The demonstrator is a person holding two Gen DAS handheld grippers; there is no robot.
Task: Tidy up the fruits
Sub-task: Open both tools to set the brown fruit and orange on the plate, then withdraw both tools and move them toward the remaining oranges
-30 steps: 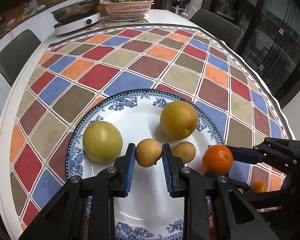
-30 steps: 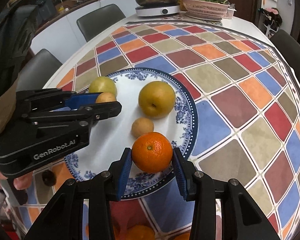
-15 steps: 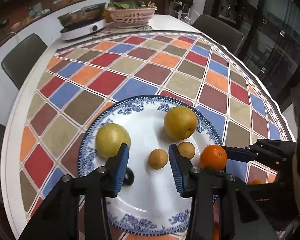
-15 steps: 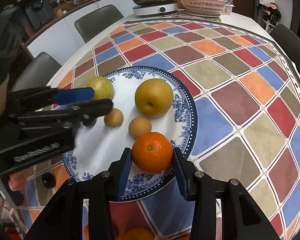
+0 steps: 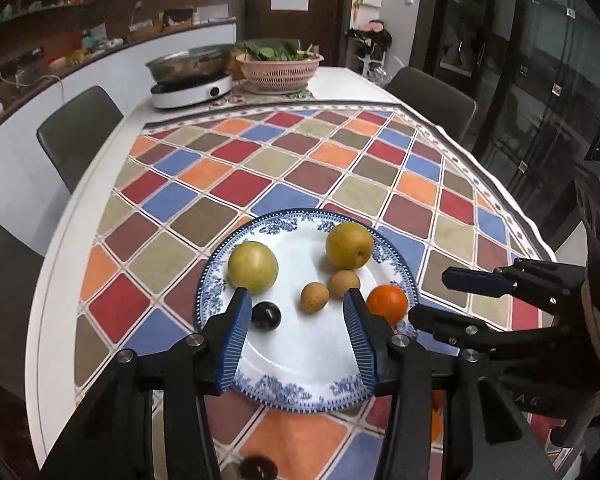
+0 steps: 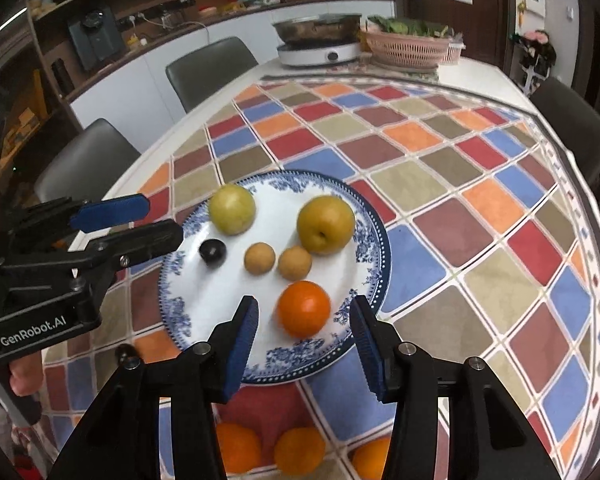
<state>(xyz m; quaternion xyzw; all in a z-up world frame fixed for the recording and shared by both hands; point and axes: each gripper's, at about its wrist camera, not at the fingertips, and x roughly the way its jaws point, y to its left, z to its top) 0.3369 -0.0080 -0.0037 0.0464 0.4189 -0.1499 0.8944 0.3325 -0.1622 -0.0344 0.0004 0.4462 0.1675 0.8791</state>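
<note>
A blue-and-white plate [image 5: 300,364] [image 6: 204,304] holds a green pear [image 5: 253,266] [image 6: 232,209], a yellow pear [image 5: 349,245] [image 6: 325,224], two small brown fruits [image 5: 314,297] [image 5: 343,282] [image 6: 260,258] [image 6: 295,263], a dark plum [image 5: 265,316] [image 6: 212,251] and an orange [image 5: 387,302] [image 6: 303,309]. My left gripper [image 5: 296,312] is open and empty, raised over the plate's near side. My right gripper [image 6: 304,320] is open, its jaws either side of the orange, which rests on the plate. Each gripper shows in the other view [image 5: 448,296] [image 6: 140,220].
Three more oranges [image 6: 300,450] lie on the checked tablecloth [image 5: 260,168] below the right gripper. A dark fruit [image 5: 258,468] lies near the table's front edge. An induction cooker with a pan [image 5: 192,80] and a pink basket of greens [image 5: 279,67] stand at the far end. Chairs surround the table.
My left gripper let go of the small brown fruit onto the plate, opened and drew back. My right gripper opened and released the orange onto the plate.
</note>
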